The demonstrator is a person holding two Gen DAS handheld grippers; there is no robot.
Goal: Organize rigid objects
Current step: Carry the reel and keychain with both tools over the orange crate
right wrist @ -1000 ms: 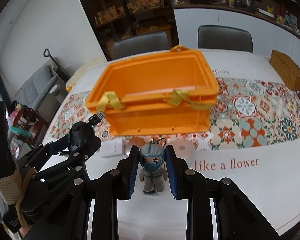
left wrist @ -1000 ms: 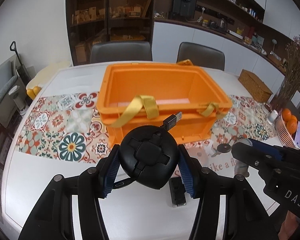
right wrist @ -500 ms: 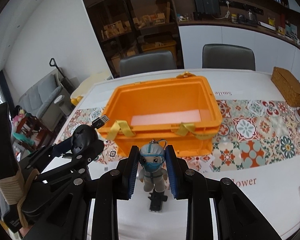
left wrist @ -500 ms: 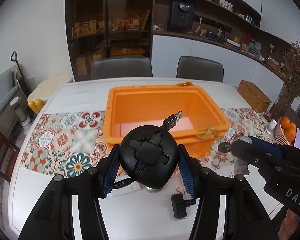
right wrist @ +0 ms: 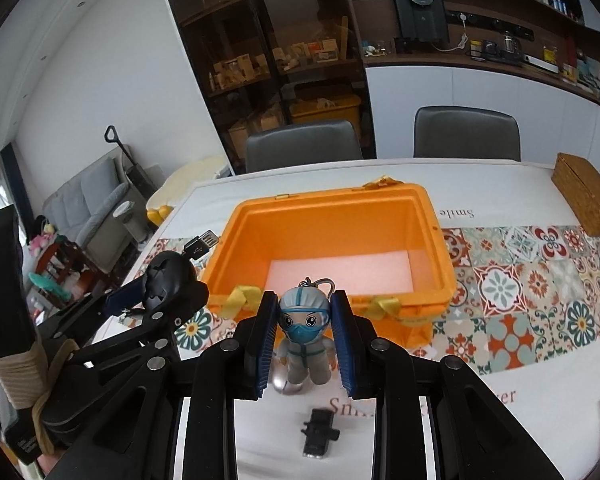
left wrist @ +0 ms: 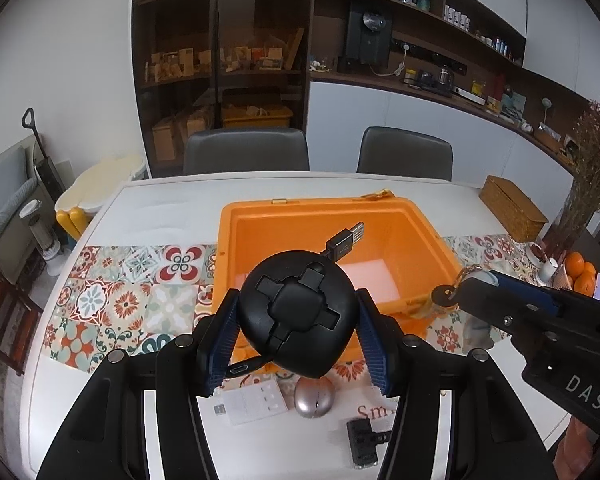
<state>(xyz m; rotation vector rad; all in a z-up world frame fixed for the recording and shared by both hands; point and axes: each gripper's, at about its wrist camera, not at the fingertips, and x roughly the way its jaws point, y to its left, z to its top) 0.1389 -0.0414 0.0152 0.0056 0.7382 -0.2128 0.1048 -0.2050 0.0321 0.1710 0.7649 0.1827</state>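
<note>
My left gripper (left wrist: 298, 334) is shut on a round black cable reel (left wrist: 298, 312) with a USB plug (left wrist: 346, 240) sticking out, held above the near rim of the open orange crate (left wrist: 260, 216). My right gripper (right wrist: 305, 342) is shut on a small masked doll keychain (right wrist: 305, 336), held in front of the crate (right wrist: 440, 240). The left gripper and reel (right wrist: 166, 280) show at the left of the right wrist view. The right gripper's finger (left wrist: 540, 320) shows at the right of the left wrist view.
On the white table below lie a white socket plate (left wrist: 256, 400), a silver round object (left wrist: 314, 398) and a small black clip (left wrist: 362, 442), also in the right wrist view (right wrist: 320, 432). A wicker box (right wrist: 586, 196), oranges (left wrist: 580, 272) and two chairs stand beyond.
Both grippers have risen and tilted, so the crate now shows from higher up with its inside visible. Each still holds its object.
</note>
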